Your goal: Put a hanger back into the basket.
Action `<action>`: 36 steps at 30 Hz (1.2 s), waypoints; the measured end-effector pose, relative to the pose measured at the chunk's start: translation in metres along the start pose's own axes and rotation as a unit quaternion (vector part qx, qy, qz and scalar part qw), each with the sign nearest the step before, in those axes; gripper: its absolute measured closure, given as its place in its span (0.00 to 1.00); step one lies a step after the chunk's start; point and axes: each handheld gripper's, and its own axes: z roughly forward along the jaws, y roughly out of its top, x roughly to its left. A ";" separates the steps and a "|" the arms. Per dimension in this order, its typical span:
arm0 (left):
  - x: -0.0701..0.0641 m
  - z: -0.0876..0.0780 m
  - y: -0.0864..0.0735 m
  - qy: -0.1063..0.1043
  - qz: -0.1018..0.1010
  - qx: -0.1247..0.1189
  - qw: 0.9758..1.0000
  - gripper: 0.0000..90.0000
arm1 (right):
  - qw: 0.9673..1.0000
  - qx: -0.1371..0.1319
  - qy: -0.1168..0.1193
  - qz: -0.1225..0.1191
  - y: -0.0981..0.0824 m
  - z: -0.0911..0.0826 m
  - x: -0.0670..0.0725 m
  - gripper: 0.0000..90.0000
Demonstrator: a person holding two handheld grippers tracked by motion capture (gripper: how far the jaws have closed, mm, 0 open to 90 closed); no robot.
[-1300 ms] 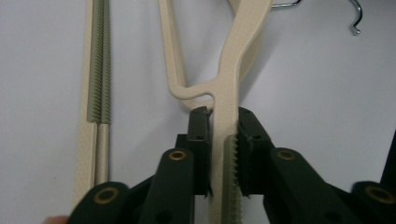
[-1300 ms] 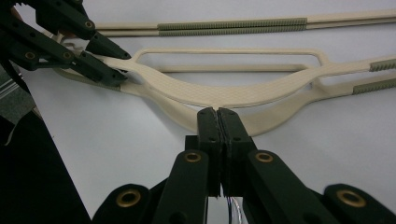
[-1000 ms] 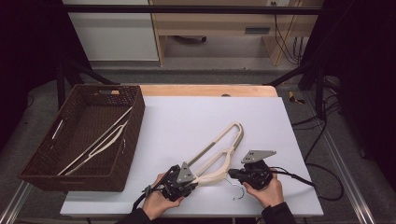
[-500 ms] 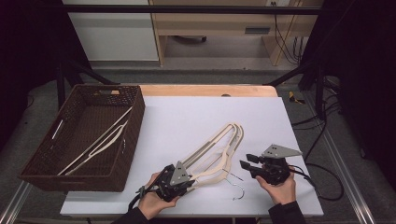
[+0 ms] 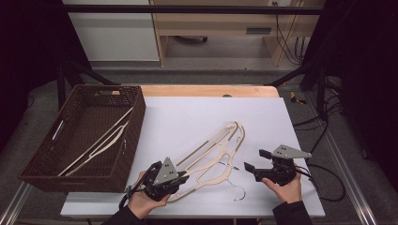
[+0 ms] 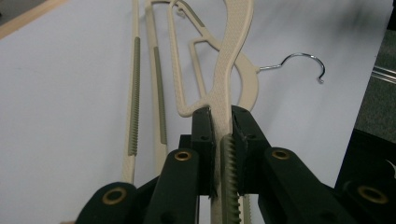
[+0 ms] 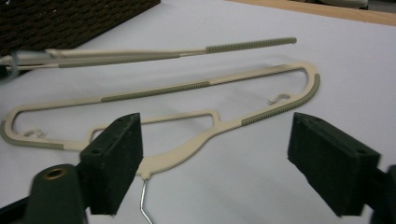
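Observation:
My left gripper is shut on the edge of a cream plastic hanger, held on edge a little above the white table. A second cream hanger lies flat beside and under it, with its metal hook pointing toward the table's front. My right gripper is to the right of both hangers and its jaws have just been opening. They stand wide apart with nothing between the pads; the flat hanger lies on the table beyond them.
A dark wicker basket stands at the table's left with cream hangers inside. A black cable trails off the table's right edge. Wooden furniture and more cables lie beyond the far edge.
My right gripper let go of the flat hanger's hook, opened wide and drew back to the right. My left gripper rose slightly with its hanger, tipping it on edge.

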 end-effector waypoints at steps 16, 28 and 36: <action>0.017 -0.056 0.021 0.013 -0.006 -0.068 0.998 0.95 | 1.000 0.008 -0.008 0.005 -0.006 -0.001 -0.006 0.14; 0.021 -0.075 0.040 0.017 0.010 -0.099 0.995 0.95 | 1.000 0.001 -0.007 0.005 -0.005 -0.004 -0.007 0.13; 0.040 -0.109 0.065 0.051 0.027 -0.127 0.990 0.95 | 1.000 -0.008 -0.004 0.004 -0.004 -0.006 -0.008 0.10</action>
